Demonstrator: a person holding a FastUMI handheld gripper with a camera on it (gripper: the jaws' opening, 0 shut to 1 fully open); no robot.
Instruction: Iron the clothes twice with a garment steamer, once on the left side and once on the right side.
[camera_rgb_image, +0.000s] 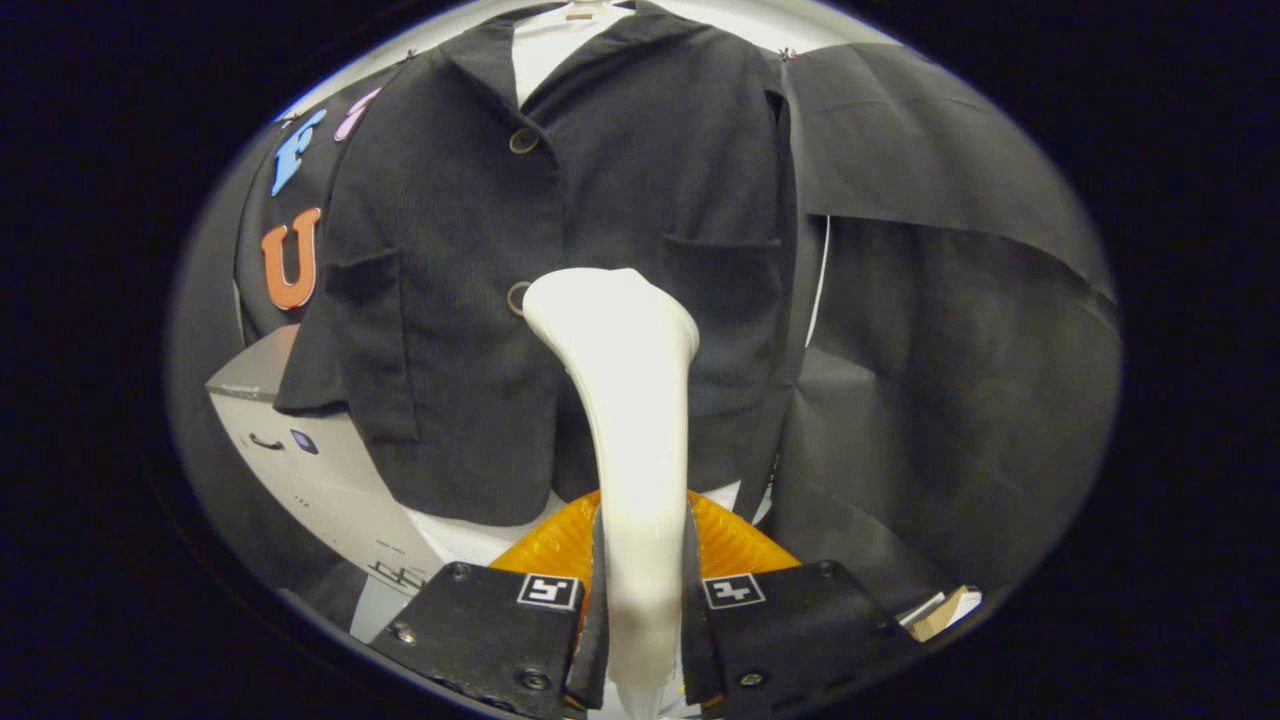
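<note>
A dark short-sleeved jacket (480, 260) with buttons and two chest pockets hangs upright over a white shirt (545, 45), straight ahead of me. A white garment steamer (625, 400) rises between my fingers, its wide head up near the jacket's middle, level with the lower button (518, 297). My gripper (640, 590) is shut on the steamer's handle, both fingers pressing its sides. I cannot tell whether the head touches the cloth.
A light grey box-like appliance (300, 450) stands low to the left of the jacket. An orange rounded thing (740, 545) lies just beyond the fingers. Black cloth (950, 330) covers the wall to the right, and a bit of cardboard (940, 612) lies beside the right finger.
</note>
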